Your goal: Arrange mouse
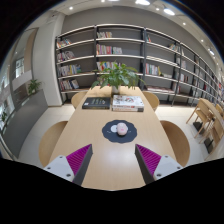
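Fingers of the gripper (112, 162) stand spread wide apart at the near end of a long wooden table (112, 150), each showing its magenta pad (76, 160) on the inner face, with nothing held between them. Bare tabletop lies in the gap between the two fingers.

Well ahead of the fingers, about the middle of the table, lies a round dark mouse mat (120, 131). On it rests the mouse (122, 128), a small pale rounded thing, with a second small pale shape just beside it on its left; what that second shape is cannot be told. The mouse sits on the mat, well apart from both fingertips.

Beyond the mat, at the far end of the table, a potted green plant (117, 76) stands upright. A dark flat object (96, 102) lies to its left and a pale stack of books or papers (127, 102) to its right. Rounded chairs (178, 140) stand along both sides of the table. Tall bookshelves (120, 55) filled with books line the far wall.
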